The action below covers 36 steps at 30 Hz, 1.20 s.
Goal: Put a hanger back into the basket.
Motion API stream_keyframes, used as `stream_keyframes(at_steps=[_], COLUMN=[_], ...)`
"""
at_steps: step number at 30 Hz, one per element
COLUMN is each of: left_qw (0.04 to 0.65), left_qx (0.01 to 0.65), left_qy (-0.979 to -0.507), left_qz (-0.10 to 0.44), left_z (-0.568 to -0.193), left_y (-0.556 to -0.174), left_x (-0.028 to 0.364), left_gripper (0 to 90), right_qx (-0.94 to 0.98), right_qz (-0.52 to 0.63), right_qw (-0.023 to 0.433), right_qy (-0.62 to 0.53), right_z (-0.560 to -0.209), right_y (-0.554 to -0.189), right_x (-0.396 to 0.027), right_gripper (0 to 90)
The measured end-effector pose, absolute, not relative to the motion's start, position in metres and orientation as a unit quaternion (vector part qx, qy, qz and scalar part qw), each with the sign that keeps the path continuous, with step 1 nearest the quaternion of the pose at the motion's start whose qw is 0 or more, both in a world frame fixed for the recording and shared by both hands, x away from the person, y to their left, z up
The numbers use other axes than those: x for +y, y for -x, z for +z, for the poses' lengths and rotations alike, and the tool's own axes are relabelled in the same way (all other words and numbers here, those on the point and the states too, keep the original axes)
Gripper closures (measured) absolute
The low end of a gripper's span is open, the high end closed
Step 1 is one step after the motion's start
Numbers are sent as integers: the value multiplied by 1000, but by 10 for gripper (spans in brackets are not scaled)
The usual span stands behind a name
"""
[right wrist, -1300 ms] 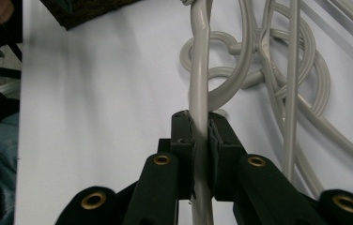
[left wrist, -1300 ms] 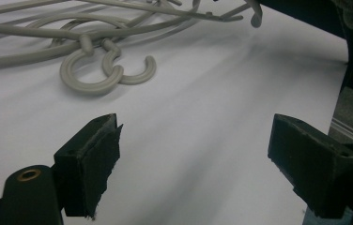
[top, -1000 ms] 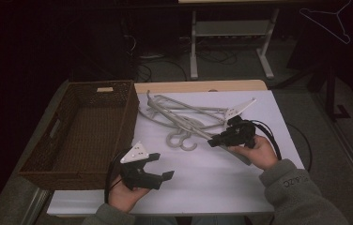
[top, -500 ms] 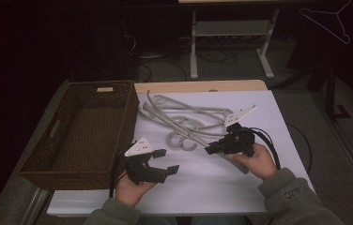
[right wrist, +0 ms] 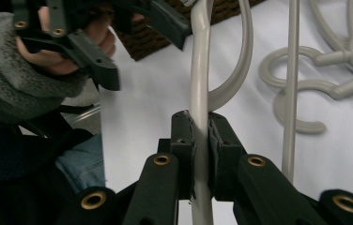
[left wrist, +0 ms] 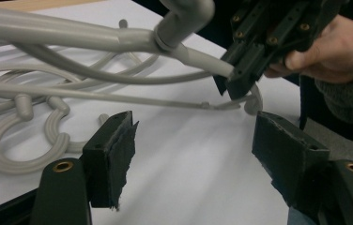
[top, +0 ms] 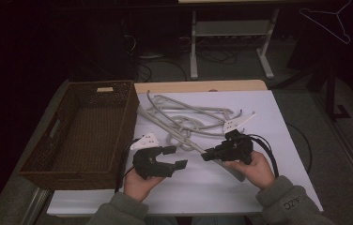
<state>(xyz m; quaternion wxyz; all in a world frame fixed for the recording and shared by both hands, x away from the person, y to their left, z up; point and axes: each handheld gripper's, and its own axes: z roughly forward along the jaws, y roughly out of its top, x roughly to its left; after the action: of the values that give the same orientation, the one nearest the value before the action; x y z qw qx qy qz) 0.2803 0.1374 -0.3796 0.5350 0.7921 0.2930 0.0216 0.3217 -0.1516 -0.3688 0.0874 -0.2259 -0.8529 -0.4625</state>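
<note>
Hangers (top: 184, 119), grey plastic, lie tangled mid-desk on the white sheet (top: 259, 187); wicker basket (top: 85, 131) at left edge, dark room behind. Right gripper view shows right gripper (right wrist: 202, 136) clamped on one hanger's arm. Left gripper (top: 174, 157), near front edge, jaws just narrowing, nothing between them, aimed rightward at that hanger.

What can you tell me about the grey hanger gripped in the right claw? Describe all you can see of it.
The grey hanger looks like smooth, matte plastic, a rounded bar with a curved hook branching off it. The right claw is shut on its arm, pads pressing both sides. One end is lifted while the rest slants across the white table cover towards the pile of similar hangers. The left claw hangs nearby, with its jaws apart and nothing between them; they have just been closing.
</note>
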Motion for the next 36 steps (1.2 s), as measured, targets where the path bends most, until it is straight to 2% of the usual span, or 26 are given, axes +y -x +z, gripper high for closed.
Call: stream_keyframes(at_steps=[12,31,36], left_qw=[557,576,583], left_qx=[288,319,328], left_qy=[-779,-752,-742], left_qz=[-7,-35,-50], left_z=[-380,-381,-383], left_y=[-289,-295,-297], left_x=[133,133,135], left_gripper=[386,576,587], right_qx=[-847,-832,-830], right_qz=[-471,-489,-489], right_qw=[99,114,119], right_qy=[227,237,243], right_z=[-375,-381,-383], right_y=[-311,-306,-306], right_x=[-144,-137,-136], right_gripper=[816,814,814])
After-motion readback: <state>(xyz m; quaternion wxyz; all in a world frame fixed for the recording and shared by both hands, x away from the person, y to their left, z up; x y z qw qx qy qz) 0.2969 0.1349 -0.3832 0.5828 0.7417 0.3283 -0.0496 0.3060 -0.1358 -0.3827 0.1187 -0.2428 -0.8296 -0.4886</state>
